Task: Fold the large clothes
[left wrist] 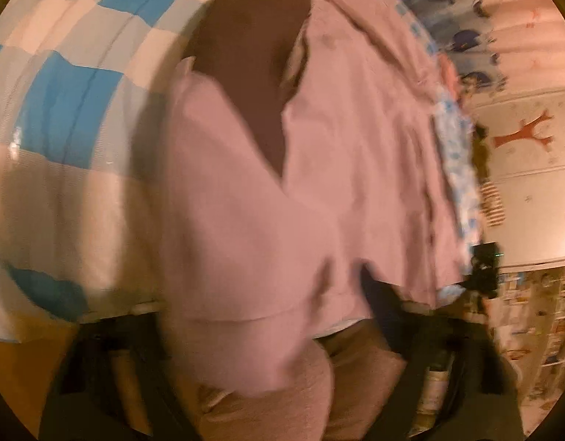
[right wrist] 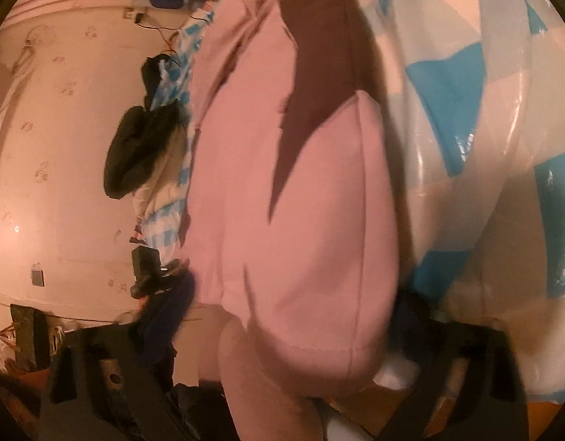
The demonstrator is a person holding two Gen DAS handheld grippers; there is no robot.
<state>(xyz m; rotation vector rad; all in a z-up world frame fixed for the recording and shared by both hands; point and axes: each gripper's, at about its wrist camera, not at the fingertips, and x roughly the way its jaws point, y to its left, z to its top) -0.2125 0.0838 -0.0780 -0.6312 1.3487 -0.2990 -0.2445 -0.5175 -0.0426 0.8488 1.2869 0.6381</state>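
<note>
Blurry, but both the left gripper [left wrist: 267,386] and right gripper [right wrist: 282,386] seem clamped on the pink garment [left wrist: 245,202] over the checkered sheet [left wrist: 80,73], so lift both corners level, keeping the hem taut.

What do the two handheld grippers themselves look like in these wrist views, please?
Both views are blurred. The left gripper shows dark, blocky fingers at the bottom of its view, largely hidden by the pink garment. The right gripper has the same black fingers, one with a small round hole. No cables, markings or sleeves can be made out.
</note>
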